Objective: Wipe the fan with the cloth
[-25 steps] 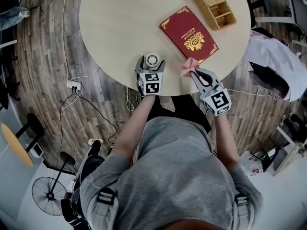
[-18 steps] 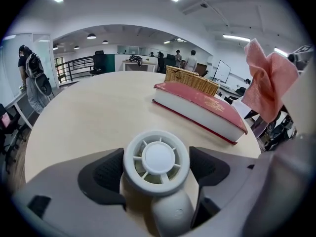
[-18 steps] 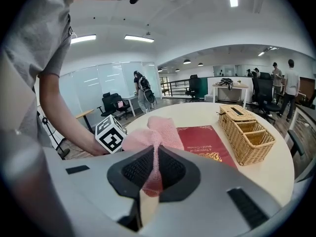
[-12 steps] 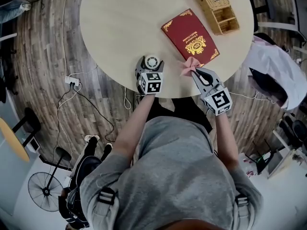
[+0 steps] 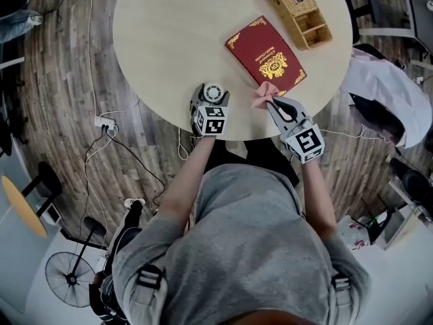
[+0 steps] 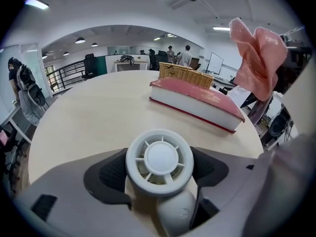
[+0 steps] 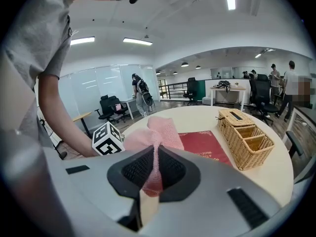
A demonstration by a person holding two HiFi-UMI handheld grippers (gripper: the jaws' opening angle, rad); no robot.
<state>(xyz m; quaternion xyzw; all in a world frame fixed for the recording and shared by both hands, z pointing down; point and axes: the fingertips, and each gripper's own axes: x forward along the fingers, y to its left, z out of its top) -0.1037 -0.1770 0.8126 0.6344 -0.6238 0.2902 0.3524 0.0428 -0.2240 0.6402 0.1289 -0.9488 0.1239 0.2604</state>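
A small white handheld fan (image 5: 214, 92) (image 6: 159, 158) is held at the table's near edge, its round grille facing up toward the camera in the left gripper view. My left gripper (image 5: 211, 100) (image 6: 160, 174) is shut on the fan, one jaw on each side of its head. A pink cloth (image 5: 264, 95) (image 7: 154, 137) bunches out of my right gripper (image 5: 274, 101) (image 7: 154, 169), which is shut on it, to the right of the fan. The cloth (image 6: 257, 58) also shows high at the right of the left gripper view, apart from the fan.
A red book (image 5: 266, 52) lies on the round pale table (image 5: 169, 32) just beyond the cloth. A wicker basket (image 5: 298, 9) stands at the far right edge. Cables and a power strip (image 5: 103, 122) lie on the wooden floor at left.
Both grippers keep their holds and stay nearly where they were at the table's near edge; only the head view shifted slightly.
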